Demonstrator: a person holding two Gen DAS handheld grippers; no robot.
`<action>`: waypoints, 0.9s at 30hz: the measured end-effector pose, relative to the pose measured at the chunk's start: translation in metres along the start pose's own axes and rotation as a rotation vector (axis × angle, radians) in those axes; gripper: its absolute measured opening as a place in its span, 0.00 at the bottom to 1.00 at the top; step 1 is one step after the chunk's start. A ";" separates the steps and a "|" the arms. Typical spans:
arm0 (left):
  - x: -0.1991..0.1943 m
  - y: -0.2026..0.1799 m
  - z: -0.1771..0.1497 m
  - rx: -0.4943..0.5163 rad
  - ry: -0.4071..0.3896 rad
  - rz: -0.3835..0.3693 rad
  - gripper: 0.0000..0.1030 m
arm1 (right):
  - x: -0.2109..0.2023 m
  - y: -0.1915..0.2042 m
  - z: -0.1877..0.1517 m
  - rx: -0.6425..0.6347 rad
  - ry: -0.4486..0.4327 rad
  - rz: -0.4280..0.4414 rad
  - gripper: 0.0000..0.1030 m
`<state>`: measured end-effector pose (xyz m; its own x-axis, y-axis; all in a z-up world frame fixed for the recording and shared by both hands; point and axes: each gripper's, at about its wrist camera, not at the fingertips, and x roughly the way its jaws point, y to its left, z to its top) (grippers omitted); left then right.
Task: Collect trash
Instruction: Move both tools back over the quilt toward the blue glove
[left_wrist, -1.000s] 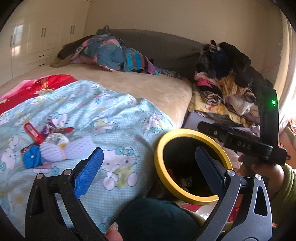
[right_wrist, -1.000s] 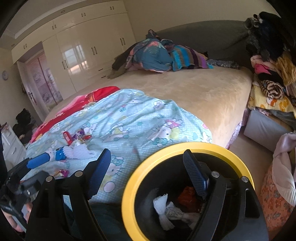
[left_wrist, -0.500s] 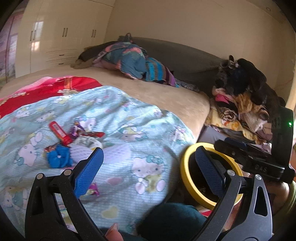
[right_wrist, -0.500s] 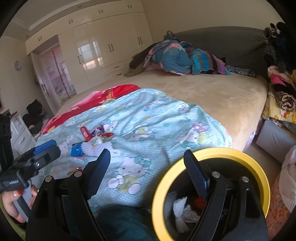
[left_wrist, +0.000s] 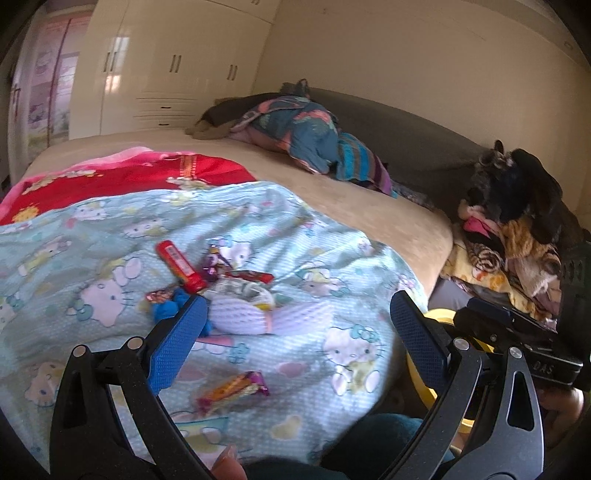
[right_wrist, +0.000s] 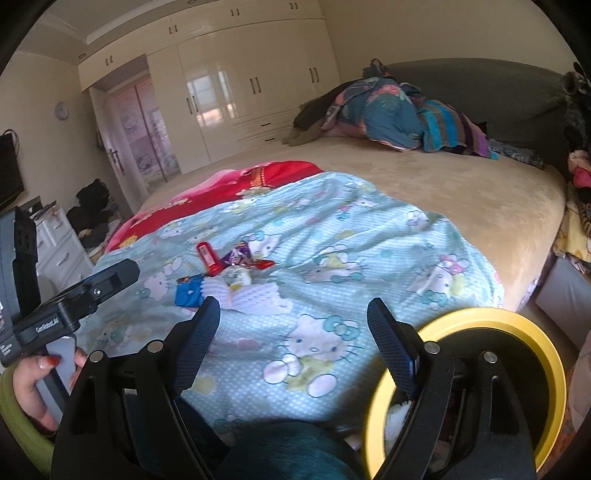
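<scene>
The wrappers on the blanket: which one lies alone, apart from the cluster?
The orange and purple wrapper, lying alone on the blanket's near part; the red tube and the others bunch together farther back.

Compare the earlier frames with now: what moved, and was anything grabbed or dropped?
Both grippers swung left, away from the yellow bin toward the trash pile on the blanket; the bin slid to the right edge of each view. Left gripper and right gripper stayed open and empty. Nothing was grabbed or dropped; the trash lies as before.
</scene>
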<state>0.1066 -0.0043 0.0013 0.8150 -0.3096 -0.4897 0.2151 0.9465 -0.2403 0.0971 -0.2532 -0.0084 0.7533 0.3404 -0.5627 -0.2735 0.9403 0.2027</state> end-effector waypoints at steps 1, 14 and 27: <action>-0.001 0.003 0.001 -0.006 -0.003 0.006 0.89 | 0.002 0.002 0.001 -0.005 0.002 0.004 0.77; 0.001 0.056 -0.007 -0.098 0.025 0.102 0.89 | 0.041 0.044 0.006 -0.075 0.055 0.072 0.79; 0.038 0.110 -0.026 -0.223 0.135 0.131 0.89 | 0.100 0.051 0.007 -0.094 0.135 0.066 0.79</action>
<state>0.1468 0.0861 -0.0658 0.7457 -0.2095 -0.6325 -0.0229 0.9407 -0.3386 0.1628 -0.1711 -0.0487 0.6466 0.3926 -0.6540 -0.3792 0.9094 0.1710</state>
